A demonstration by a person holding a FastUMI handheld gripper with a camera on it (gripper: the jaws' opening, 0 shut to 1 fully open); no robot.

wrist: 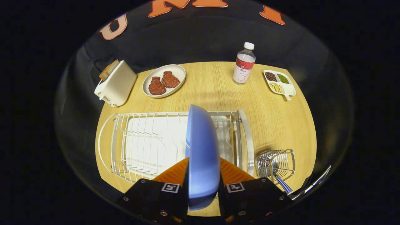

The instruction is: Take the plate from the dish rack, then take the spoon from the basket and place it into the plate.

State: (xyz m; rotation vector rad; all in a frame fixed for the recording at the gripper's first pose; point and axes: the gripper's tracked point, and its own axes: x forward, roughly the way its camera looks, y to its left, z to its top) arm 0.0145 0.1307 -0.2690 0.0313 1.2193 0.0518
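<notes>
The tongs (202, 178) are seen closed narrowly on the blue plate (201, 150), which is held on edge between the two fingers (175, 173), both pressed against its faces. The plate is held upright over the right part of the white wire dish rack (147, 143), whose slots are otherwise seen bare above a white drip tray. Whether the plate's lower rim touches the rack cannot be told.

Just right of the rack, near the right finger, a small wire basket (276, 164) stands on the wooden desk (275, 122); a spoon (282, 184) with a blue checked handle is leaned in it, handle toward the near side. Right of the basket, a shiny metal utensil (312, 184) is lain at the desk's near right edge.

At the far side of the desk, an oval white dish (164, 80) is loaded with two brown pieces of meat. To its left a white toaster (115, 83) is stood, a slice of toast sticking out of its top. Far right of centre a clear bottle (243, 64) with a white cap is stood upright; its red and white label carries writing too small to be read. Further right, a white divided tray (279, 82) is filled with dark, green and pale beans in separate compartments
</notes>
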